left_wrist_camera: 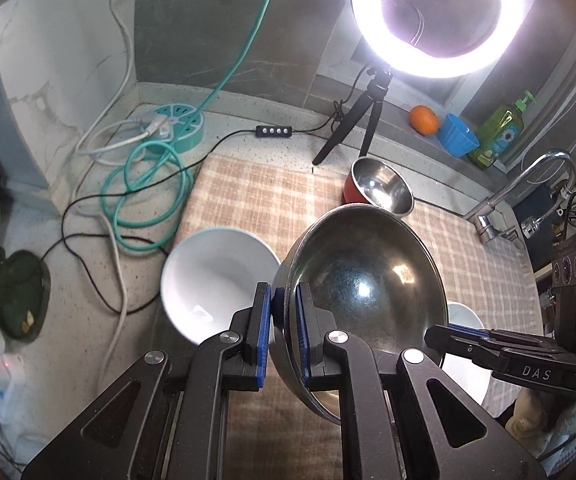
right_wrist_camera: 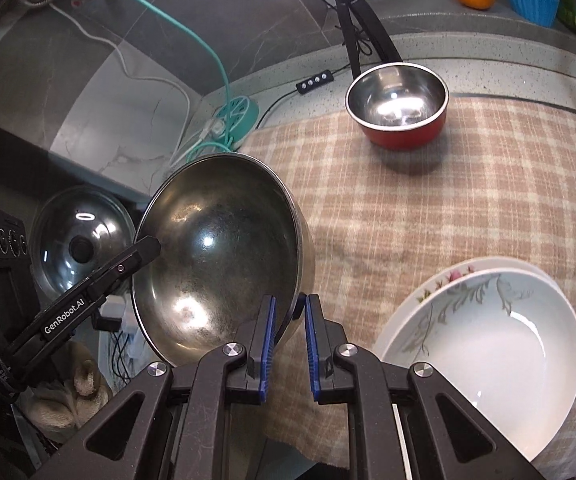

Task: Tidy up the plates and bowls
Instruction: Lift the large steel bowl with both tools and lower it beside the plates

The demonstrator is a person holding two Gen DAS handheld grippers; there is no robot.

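Both grippers (left_wrist_camera: 282,332) (right_wrist_camera: 290,336) are pinching the steel bowl (left_wrist_camera: 362,288) by opposite rims. You are holding it above the cloth (right_wrist_camera: 428,208), with the white bowl (left_wrist_camera: 216,276) at nine o'clock.

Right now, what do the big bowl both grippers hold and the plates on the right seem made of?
Big bowl: looks like stainless steel, dull and scuffed inside, with sharp mirror-like glints. Plates: probably glazed ceramic, glossy white, a floral print by the rim; melamine can't be ruled out.
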